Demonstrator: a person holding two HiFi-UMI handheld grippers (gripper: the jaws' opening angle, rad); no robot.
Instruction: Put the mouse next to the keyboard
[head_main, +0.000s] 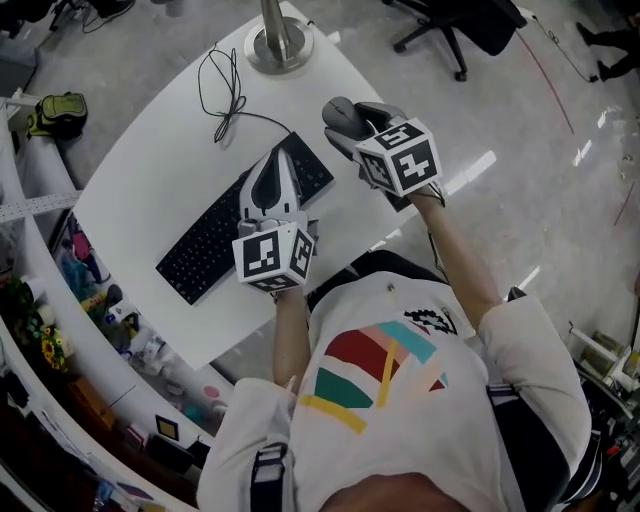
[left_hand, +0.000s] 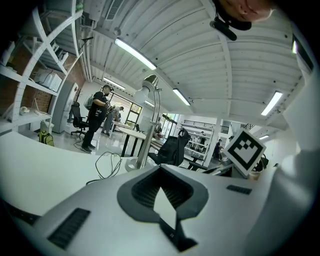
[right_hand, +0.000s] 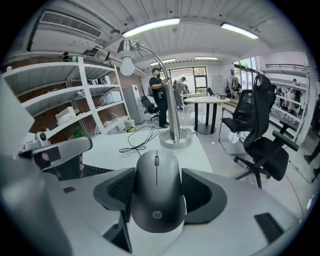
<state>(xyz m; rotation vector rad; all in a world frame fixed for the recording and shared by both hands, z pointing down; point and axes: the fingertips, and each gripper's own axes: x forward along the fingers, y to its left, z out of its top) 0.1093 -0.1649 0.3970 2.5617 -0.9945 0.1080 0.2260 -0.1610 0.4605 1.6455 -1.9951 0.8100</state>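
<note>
A dark grey mouse (head_main: 342, 114) (right_hand: 156, 197) sits between the pads of my right gripper (head_main: 347, 127) (right_hand: 157, 192), which is shut on its sides. It is over the right part of the white table (head_main: 150, 170), just right of the far end of the black keyboard (head_main: 210, 243). Whether the mouse touches the table I cannot tell. My left gripper (head_main: 271, 168) (left_hand: 162, 175) is over the keyboard's right half, its jaws shut with nothing in them. It also shows at the left of the right gripper view.
A lamp with a round metal base (head_main: 280, 42) (right_hand: 175, 137) stands at the table's far end, with a thin black cable (head_main: 222, 95) looped beside it. A black office chair (right_hand: 260, 130) stands off the table's right edge. Shelves (head_main: 40, 290) run along the left.
</note>
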